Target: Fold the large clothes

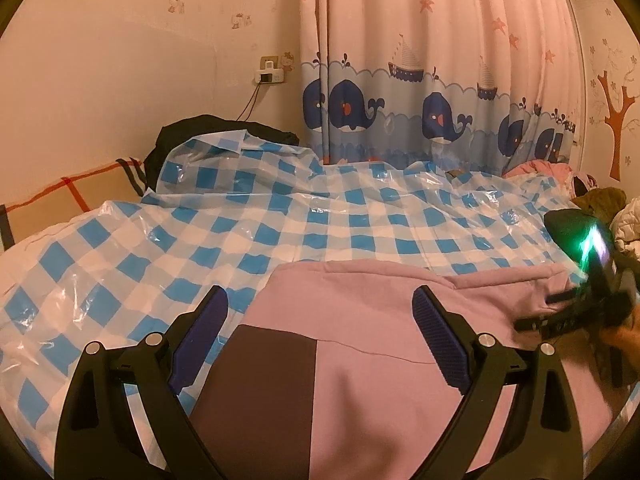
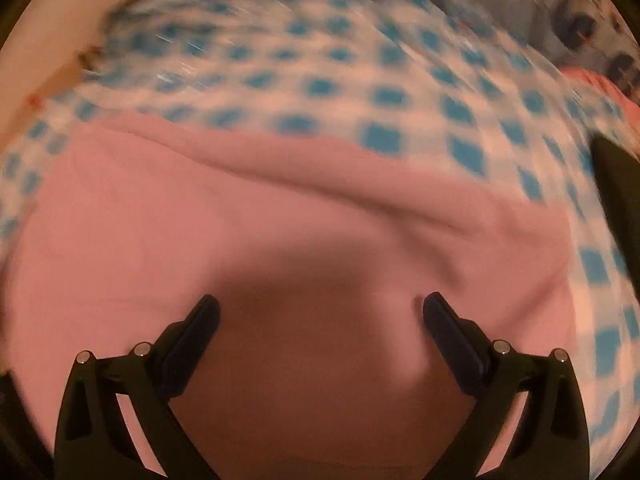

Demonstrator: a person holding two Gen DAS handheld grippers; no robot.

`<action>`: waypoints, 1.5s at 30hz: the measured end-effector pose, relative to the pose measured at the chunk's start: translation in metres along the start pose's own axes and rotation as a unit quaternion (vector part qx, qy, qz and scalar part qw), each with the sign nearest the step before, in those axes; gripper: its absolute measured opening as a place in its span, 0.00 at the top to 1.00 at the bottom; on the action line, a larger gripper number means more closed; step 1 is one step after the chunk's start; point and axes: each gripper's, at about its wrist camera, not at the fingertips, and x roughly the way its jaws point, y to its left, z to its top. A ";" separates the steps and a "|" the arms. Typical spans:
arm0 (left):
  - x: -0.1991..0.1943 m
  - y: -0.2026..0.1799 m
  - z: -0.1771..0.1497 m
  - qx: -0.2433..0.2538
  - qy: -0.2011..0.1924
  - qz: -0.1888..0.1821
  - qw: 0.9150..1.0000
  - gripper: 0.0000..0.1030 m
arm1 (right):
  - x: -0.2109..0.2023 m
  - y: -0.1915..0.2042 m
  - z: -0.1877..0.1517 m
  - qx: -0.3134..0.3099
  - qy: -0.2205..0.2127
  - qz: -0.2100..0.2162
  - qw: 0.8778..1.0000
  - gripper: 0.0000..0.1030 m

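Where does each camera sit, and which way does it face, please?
Left wrist: on the left gripper, facing across the garment and checkered sheet toward the curtain; its open fingers and the right gripper show.
Right wrist: on the right gripper, facing down at the garment; open fingers show, blurred.
Shared: garment, sheet.

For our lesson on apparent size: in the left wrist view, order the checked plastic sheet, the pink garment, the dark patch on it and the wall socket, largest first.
1. checked plastic sheet
2. pink garment
3. dark patch
4. wall socket

Nearness enlarges the garment and patch.
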 end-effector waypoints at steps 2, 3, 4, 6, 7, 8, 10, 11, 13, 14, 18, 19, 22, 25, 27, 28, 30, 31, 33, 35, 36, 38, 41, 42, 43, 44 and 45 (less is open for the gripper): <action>-0.001 -0.002 0.000 0.005 -0.003 0.003 1.000 0.13 | -0.013 0.038 0.016 -0.043 -0.030 0.019 0.998 0.05; -0.002 -0.002 0.000 0.007 -0.004 0.003 1.000 0.13 | -0.016 0.057 0.022 -0.059 -0.038 0.032 0.997 0.05; -0.002 -0.003 0.000 0.007 -0.005 0.003 1.000 0.13 | -0.017 0.072 0.026 -0.074 -0.042 0.040 0.996 0.05; -0.003 -0.003 0.000 0.007 -0.004 0.004 1.000 0.13 | -0.014 0.106 0.035 -0.109 -0.046 0.052 0.992 0.05; -0.003 -0.003 0.000 0.007 -0.004 0.004 1.000 0.13 | -0.009 0.122 0.038 -0.127 -0.043 0.056 0.989 0.05; -0.004 -0.002 0.000 0.006 -0.004 0.003 1.000 0.13 | -0.003 0.135 0.039 -0.141 -0.038 0.057 0.988 0.05; -0.003 -0.002 0.000 0.007 -0.005 0.003 1.000 0.13 | 0.015 0.153 0.038 -0.162 -0.022 0.055 0.985 0.05; -0.003 -0.002 0.001 0.006 -0.005 0.003 1.000 0.13 | 0.028 0.161 0.036 -0.171 -0.008 0.052 0.984 0.05; -0.004 -0.002 0.001 0.004 -0.006 0.001 1.000 0.13 | 0.041 0.160 0.033 -0.164 0.013 0.063 0.984 0.05; -0.005 -0.002 0.002 0.004 -0.006 0.001 1.000 0.13 | 0.044 0.155 0.034 -0.153 0.020 0.074 0.985 0.05; -0.005 -0.002 0.003 0.004 -0.005 -0.001 1.000 0.13 | 0.028 0.156 0.038 -0.148 -0.003 0.080 0.986 0.05; -0.006 -0.002 0.003 0.004 -0.006 0.000 1.000 0.13 | 0.024 0.159 0.041 -0.148 -0.010 0.087 0.985 0.05; -0.005 -0.003 0.004 0.005 -0.006 0.000 1.000 0.13 | 0.012 0.181 0.057 -0.156 -0.039 0.107 0.981 0.05; -0.005 -0.005 0.004 0.005 -0.003 0.000 1.000 0.13 | 0.018 0.208 0.068 -0.180 -0.039 0.115 0.976 0.05; -0.005 -0.004 0.004 0.004 -0.002 0.009 1.000 0.12 | 0.036 0.228 0.069 -0.201 -0.018 0.108 0.973 0.05; -0.005 -0.003 0.004 0.003 -0.003 0.012 1.000 0.12 | 0.047 0.232 0.069 -0.200 -0.009 0.114 0.973 0.05; -0.004 -0.001 0.005 -0.005 0.000 -0.002 1.000 0.11 | 0.061 0.230 0.069 -0.190 0.011 0.125 0.974 0.05; -0.004 -0.001 0.005 -0.006 0.000 -0.001 1.000 0.11 | 0.064 0.226 0.069 -0.180 0.016 0.136 0.974 0.05; -0.004 -0.003 0.004 -0.001 -0.001 -0.001 1.000 0.11 | 0.064 0.221 0.068 -0.170 0.016 0.146 0.974 0.05; -0.004 -0.004 0.003 0.000 0.000 -0.003 1.000 0.11 | 0.064 0.220 0.067 -0.168 0.017 0.147 0.975 0.05; -0.003 -0.004 0.003 0.001 0.001 -0.003 1.000 0.11 | 0.064 0.220 0.067 -0.169 0.017 0.146 0.975 0.05; -0.004 -0.005 0.003 0.000 0.001 -0.002 1.000 0.11 | 0.064 0.220 0.067 -0.168 0.017 0.146 0.975 0.05; -0.003 -0.004 0.002 -0.002 0.001 -0.003 1.000 0.11 | 0.056 0.217 0.067 -0.167 0.007 0.142 0.976 0.05; -0.003 -0.004 0.002 -0.003 0.001 -0.004 1.000 0.11 | 0.049 0.215 0.066 -0.169 -0.001 0.138 0.976 0.05; -0.003 -0.004 0.002 -0.004 0.002 -0.006 1.000 0.11 | 0.042 0.211 0.065 -0.168 -0.011 0.133 0.977 0.05; -0.002 -0.003 0.002 -0.004 0.002 -0.007 1.000 0.11 | 0.035 0.206 0.065 -0.164 -0.019 0.127 0.978 0.05; -0.002 -0.002 0.001 -0.005 0.001 -0.007 1.000 0.11 | 0.030 0.200 0.064 -0.162 -0.024 0.120 0.979 0.05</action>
